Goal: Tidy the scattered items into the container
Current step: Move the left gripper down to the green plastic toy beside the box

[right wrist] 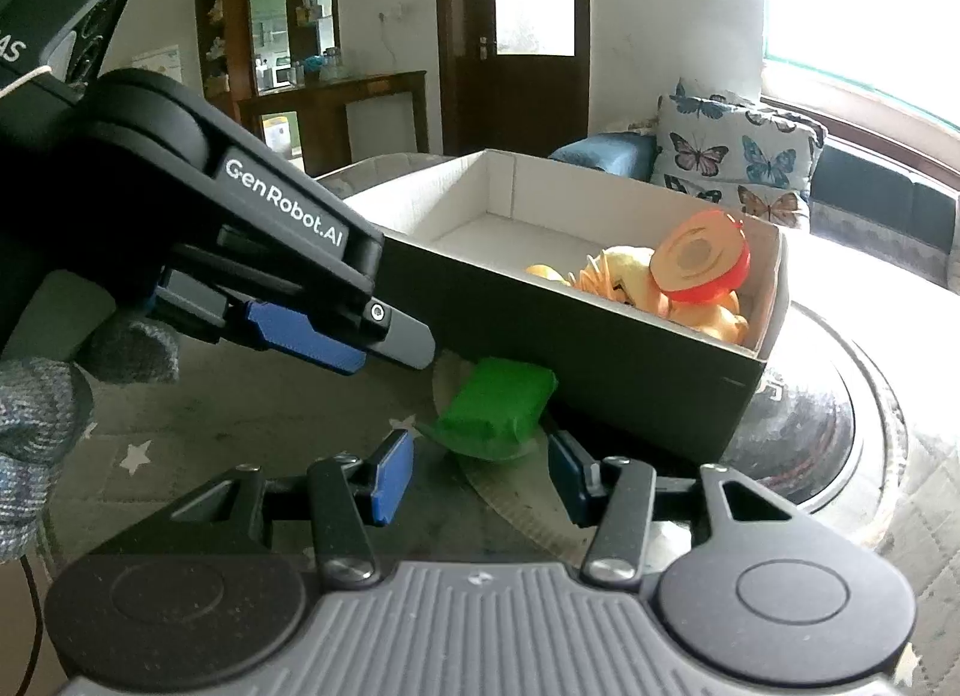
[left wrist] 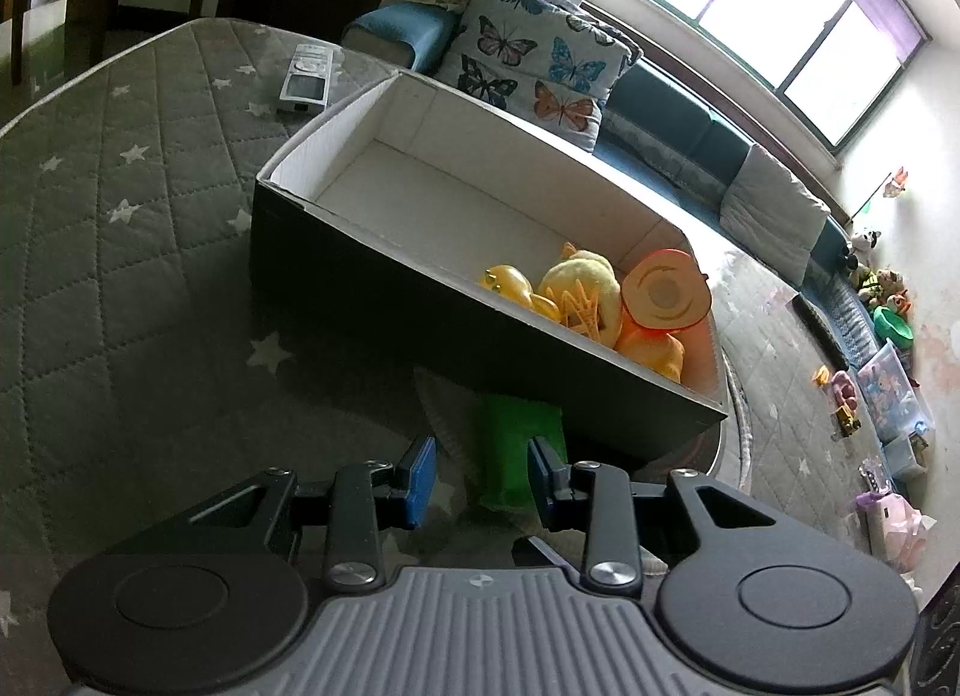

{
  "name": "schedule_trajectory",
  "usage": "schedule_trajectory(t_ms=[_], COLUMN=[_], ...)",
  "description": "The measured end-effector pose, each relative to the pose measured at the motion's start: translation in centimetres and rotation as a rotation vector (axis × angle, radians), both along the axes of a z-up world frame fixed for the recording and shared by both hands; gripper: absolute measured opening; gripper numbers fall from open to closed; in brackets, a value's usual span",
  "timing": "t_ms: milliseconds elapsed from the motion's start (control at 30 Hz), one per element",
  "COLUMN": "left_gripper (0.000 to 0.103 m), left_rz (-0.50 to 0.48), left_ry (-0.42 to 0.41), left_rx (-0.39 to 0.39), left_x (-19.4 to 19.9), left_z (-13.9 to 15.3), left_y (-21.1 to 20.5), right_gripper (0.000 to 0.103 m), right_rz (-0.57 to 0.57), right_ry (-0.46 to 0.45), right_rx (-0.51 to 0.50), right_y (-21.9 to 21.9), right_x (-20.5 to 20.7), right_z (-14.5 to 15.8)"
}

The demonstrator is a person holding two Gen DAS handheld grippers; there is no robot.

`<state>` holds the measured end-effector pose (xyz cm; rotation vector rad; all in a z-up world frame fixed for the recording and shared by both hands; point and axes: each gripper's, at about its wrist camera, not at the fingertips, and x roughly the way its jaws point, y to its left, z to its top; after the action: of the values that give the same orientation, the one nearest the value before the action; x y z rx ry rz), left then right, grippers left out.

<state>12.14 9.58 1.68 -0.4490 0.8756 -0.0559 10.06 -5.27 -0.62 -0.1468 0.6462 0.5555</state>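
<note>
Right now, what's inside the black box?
The black box holds yellow toy ducks and an orange toy with a round tan face, heaped at one end. The other end shows bare white floor. Anything under the heap is hidden.

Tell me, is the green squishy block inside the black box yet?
Not yet. The green block lies outside on the grey star-patterned cloth, against the black cardboard box's outer wall.

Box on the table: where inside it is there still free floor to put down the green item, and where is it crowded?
Inside the box, the white floor is bare from the end wall nearest the remote to about the middle. The other end is crowded with yellow toys and an orange-rimmed disc. The green block lies outside, against the dark side wall.
</note>
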Motion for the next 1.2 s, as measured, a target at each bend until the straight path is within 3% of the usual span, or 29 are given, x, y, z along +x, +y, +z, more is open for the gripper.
schedule_trajectory(t_ms=[500,633,1200], left_gripper=[0.036,0.036,0.035], left_rz=[-0.01,-0.026,-0.059], left_ry=[0.027,0.034,0.061], left_rx=[-0.056,-0.067,-0.04], left_x=[2.4,2.9,3.7], left_z=[-0.9,-1.2,-2.1], left_y=[-0.6,-0.8,-1.4], right_gripper=[0.049,0.045,0.034], right_rz=[-0.005,0.003,0.02], right_ry=[0.033,0.027,0.019], right_rx=[0.006,0.008,0.022], right_y=[1.4,1.5,1.3], right_x=[2.2,2.2,1.6], right_z=[-1.0,-1.1,-0.9])
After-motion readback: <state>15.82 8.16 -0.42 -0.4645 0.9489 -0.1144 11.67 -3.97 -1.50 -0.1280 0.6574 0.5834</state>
